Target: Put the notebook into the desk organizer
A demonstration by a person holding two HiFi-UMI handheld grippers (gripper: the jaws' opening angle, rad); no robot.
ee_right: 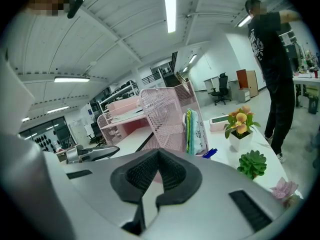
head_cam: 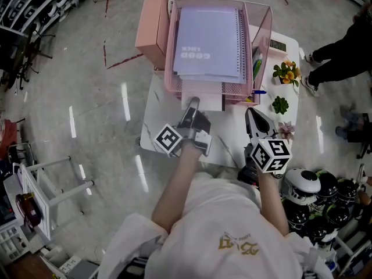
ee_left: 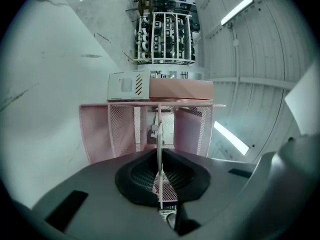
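Observation:
The lavender spiral notebook (head_cam: 209, 39) lies flat in the top tray of the pink mesh desk organizer (head_cam: 263, 16) on the white table (head_cam: 158, 112). My left gripper (head_cam: 193, 104) is at the organizer's front, below the notebook. In the left gripper view a thin pink mesh edge (ee_left: 165, 189) of the organizer (ee_left: 120, 129) runs between the jaws, and the left gripper (ee_left: 159, 156) is shut on it. My right gripper (head_cam: 250, 114) hovers over the table to the right, near the organizer's front corner. Seen from its own camera, the right gripper (ee_right: 157, 153) is shut with nothing in it, and the organizer (ee_right: 162, 114) stands ahead.
A pink box (head_cam: 152, 25) stands against the organizer's left side. Right of the organizer are a blue pen (head_cam: 258, 92), a potted yellow flower (head_cam: 286, 71), a small succulent (head_cam: 281, 104) and a pink flower (head_cam: 286, 129). A person (head_cam: 343, 51) stands at the far right. Helmets (head_cam: 302, 185) sit low right.

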